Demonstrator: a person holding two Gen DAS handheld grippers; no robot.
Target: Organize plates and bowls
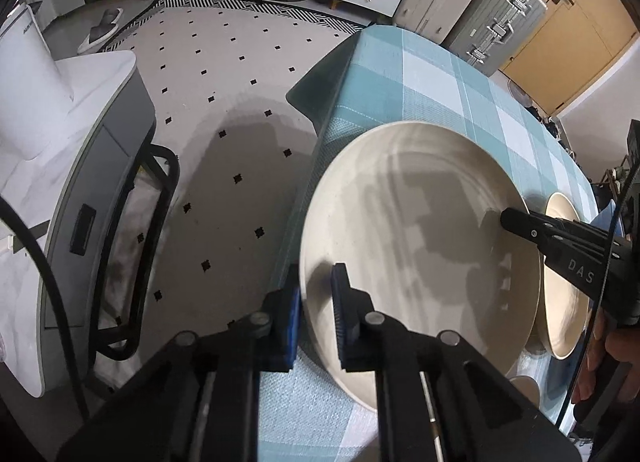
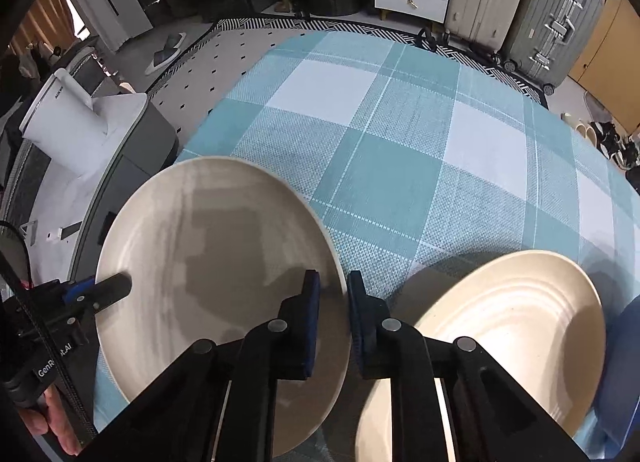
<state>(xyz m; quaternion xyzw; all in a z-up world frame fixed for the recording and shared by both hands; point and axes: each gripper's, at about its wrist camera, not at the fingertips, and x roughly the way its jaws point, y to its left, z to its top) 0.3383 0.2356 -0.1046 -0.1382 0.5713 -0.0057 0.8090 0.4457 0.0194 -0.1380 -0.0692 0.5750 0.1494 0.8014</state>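
— Plate [image 1: 420,230], the large cream one: who holds it?
— Both; left tongs [image 1: 316,306] clamp its rim at the bench's [image 2: 400,134] left edge, right tongs [image 2: 334,302] clamp the opposite rim.
— Beyond?
— Ridged plate [image 2: 512,322], just beside.

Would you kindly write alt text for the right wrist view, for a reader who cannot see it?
The right gripper clamps its blue-padded jaws on the right rim of a large round cream plate over a teal-and-white checked tablecloth. The left gripper grips the plate's opposite rim. A smaller ridged cream plate lies to the right.
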